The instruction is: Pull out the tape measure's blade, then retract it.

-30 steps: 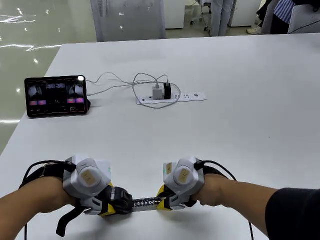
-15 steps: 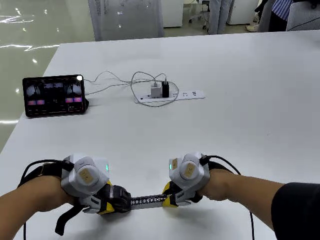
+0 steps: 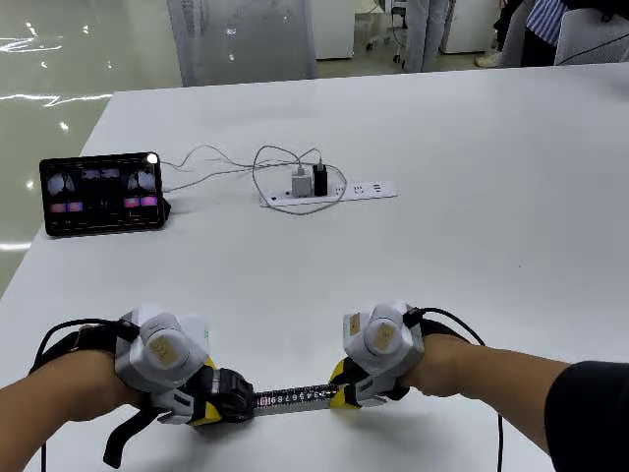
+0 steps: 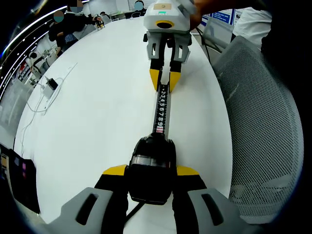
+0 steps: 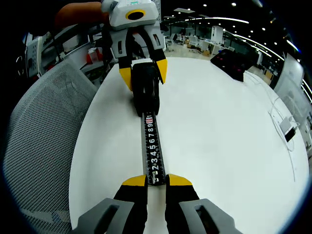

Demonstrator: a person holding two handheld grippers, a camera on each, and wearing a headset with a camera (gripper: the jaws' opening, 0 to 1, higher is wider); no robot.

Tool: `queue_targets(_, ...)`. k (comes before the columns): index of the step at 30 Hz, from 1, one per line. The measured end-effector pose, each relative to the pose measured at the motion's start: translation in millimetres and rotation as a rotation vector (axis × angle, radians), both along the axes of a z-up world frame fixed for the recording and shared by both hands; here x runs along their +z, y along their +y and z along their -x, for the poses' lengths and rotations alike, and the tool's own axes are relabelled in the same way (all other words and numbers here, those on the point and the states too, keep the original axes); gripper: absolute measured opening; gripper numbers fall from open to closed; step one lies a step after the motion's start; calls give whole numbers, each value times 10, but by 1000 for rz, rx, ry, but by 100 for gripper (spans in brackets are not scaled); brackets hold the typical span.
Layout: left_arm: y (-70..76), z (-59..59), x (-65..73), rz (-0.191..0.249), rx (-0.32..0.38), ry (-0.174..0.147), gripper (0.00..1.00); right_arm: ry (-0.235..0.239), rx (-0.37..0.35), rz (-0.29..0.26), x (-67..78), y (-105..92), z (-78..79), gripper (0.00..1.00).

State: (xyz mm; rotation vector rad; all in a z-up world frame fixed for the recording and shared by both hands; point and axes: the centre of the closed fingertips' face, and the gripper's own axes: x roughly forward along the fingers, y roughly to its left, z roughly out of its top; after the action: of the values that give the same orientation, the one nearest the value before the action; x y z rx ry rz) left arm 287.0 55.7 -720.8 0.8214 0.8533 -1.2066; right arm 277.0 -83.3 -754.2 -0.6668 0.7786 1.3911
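1. State. The left tongs (image 4: 151, 170) are clenched on the tape measure case (image 4: 152, 163). The right tongs (image 5: 156, 180) are pinched on the free end of the blade (image 5: 152, 146). A short run of blade spans the gap between them, low over the near edge of the tabletop (image 3: 442, 197).
2. Stage. I judge the pull-out to be under way; the retraction is not yet begun.
3. Risk: slip. The right tongs grip only the blade's narrow tip. If I pull off-axis, the tip may slide free and the spring would whip the blade back into the case.
4. Risk: twist. The case is a rounded body held across its sides. A hard pull could rotate it in the left tongs and kink the blade.
5. Risk: edge. The work sits close to the tabletop's edge, so a dropped case could fall toward the mesh chair (image 4: 258, 122).
6. Views compared. The right gripper view makes the printed numerals readable and shows the blade running straight into the case mouth. The left gripper view shows the case's upper face and the opposing tongs closed on the blade end. The head view alone places both hands relative to the tablet (image 3: 101, 193) and power strip (image 3: 329, 192), which are well apart from the work.
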Motion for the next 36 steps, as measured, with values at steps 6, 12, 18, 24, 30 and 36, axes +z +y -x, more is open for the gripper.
queue_targets(6,0,0,-1,1,-1,1,29,-3,1,6,-6,-45,-5,9)
queue_targets(12,0,4,0,0,-2,1,29,-2,-2,8,-7,-89,-12,9)
queue_targets(18,0,5,0,0,-4,1,29,4,-9,13,-3,-157,-2,9)
queue_targets(24,-1,8,1,-2,-5,0,29,1,-19,9,13,-220,4,9)
queue_targets(30,-1,10,1,-2,-4,-1,29,4,-28,11,12,-307,-8,9)
queue_targets(36,1,9,-3,-2,-4,-2,29,0,-28,16,3,-376,-6,9)
